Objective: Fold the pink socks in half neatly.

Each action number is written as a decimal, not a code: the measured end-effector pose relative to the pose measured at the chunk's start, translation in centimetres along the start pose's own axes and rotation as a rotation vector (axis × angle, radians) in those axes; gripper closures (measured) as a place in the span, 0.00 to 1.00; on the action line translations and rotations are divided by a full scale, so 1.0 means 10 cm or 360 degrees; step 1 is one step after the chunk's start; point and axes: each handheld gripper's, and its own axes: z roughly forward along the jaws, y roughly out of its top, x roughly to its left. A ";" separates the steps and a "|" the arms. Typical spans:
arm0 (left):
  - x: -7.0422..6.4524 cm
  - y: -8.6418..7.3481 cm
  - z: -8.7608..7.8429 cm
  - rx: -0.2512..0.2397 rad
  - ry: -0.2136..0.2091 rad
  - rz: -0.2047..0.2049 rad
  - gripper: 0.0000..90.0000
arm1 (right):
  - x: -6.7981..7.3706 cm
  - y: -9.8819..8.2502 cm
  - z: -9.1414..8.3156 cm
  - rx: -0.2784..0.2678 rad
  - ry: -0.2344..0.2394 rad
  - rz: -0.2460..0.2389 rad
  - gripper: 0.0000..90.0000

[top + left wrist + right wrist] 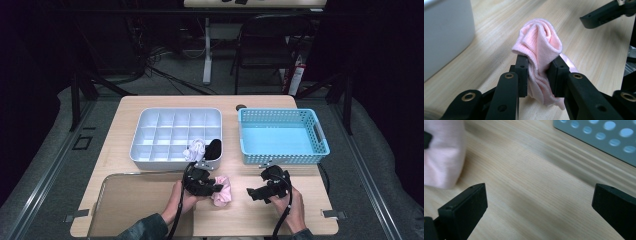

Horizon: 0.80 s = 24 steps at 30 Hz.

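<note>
High view – sock: the pink sock [222,190] lies bunched on the table's [150,105] near middle, between the left gripper [212,188] and the right gripper [252,194], near the white divided tray [175,131]; the blue basket [282,136] sits far right.
Left gripper view – jaws: narrowed onto the rolled sock [540,47], pads pressing its waist.
Right gripper view – jaws: spread wide over bare wood, nothing between; sock [442,157] off to the left.
Handling: likely soft, light, springy; pinch across the roll's middle so it stays bundled.
</note>
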 end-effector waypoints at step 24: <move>-0.01 -0.10 -0.33 -0.0118 0.0074 0.0082 0.81 | -0.12 -0.03 -0.01 0.0024 -0.0055 0.0107 0.00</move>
